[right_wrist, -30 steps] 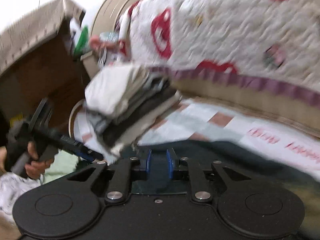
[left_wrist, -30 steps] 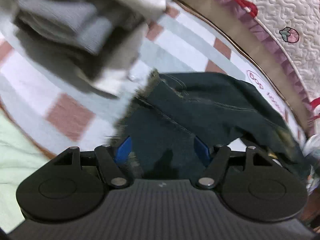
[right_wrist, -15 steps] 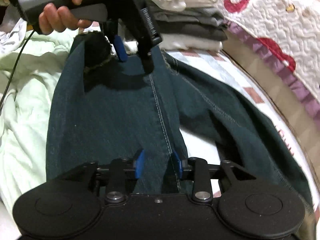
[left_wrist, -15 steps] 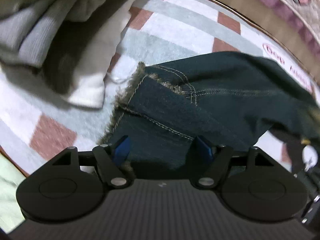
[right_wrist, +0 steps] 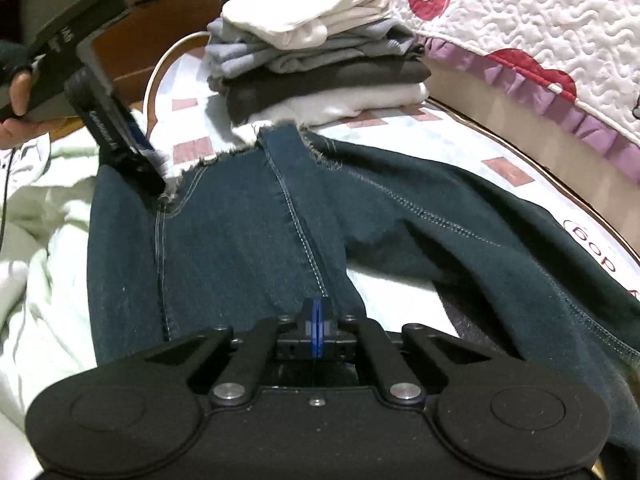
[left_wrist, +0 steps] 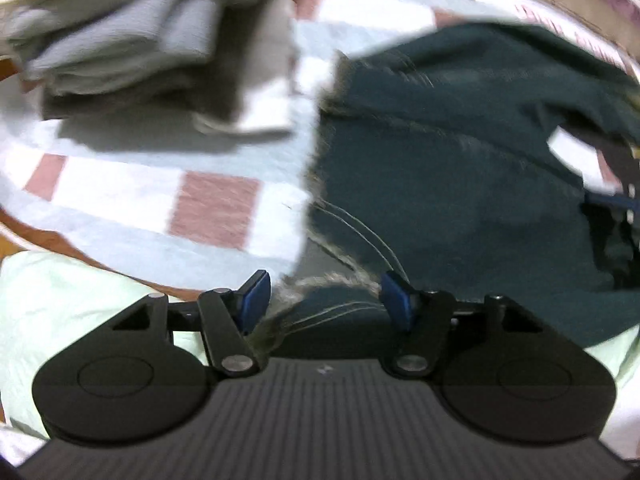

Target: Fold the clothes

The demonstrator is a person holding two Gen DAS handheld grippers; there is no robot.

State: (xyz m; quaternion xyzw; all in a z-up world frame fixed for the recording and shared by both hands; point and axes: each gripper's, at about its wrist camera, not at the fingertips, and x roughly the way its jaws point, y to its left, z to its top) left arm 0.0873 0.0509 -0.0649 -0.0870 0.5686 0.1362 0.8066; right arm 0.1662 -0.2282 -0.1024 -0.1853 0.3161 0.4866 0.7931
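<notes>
The right claw (right_wrist: 316,326) is pinched fully closed on the dark jeans (right_wrist: 248,240) at six o'clock; the left claw (left_wrist: 324,300) gapes wide around their frayed hem, on the bed (right_wrist: 400,136).

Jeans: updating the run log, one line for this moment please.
jeans spread on bed | right gripper shut on jeans | left gripper open at frayed hem

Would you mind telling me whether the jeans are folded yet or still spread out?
Spread out: the jeans lie lengthwise on the bed, legs splayed apart, frayed hems by the folded stack.
</notes>
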